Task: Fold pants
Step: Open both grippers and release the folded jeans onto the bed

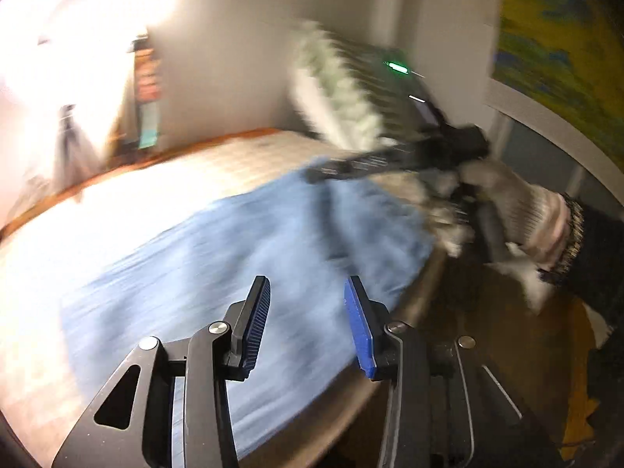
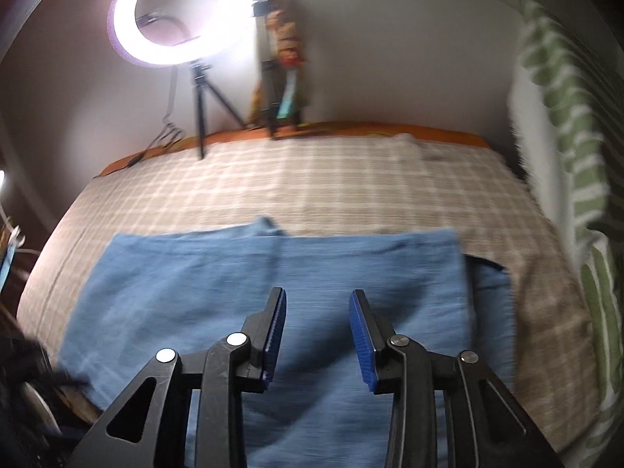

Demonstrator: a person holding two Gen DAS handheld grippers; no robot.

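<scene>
Light blue pants (image 2: 273, 280) lie folded into a broad rectangle on the checked bed cover (image 2: 312, 179); a second layer sticks out at their right side. My right gripper (image 2: 318, 300) hovers over the pants' near half, open, with nothing between its blue pads. In the blurred left wrist view the pants (image 1: 218, 249) stretch along the bed's near edge. My left gripper (image 1: 306, 292) is open above them and holds nothing. The right gripper (image 1: 323, 171) reaches in from the right over the pants' far end, held by a gloved hand (image 1: 518, 210).
A lit ring light (image 2: 179, 11) on a tripod and a second stand (image 2: 273, 78) sit at the bed's far edge by the wall. A green-striped pillow (image 2: 565, 156) stands along the right side. A painting (image 1: 565, 58) hangs at the right. Brown floor shows below the bed edge (image 1: 487, 331).
</scene>
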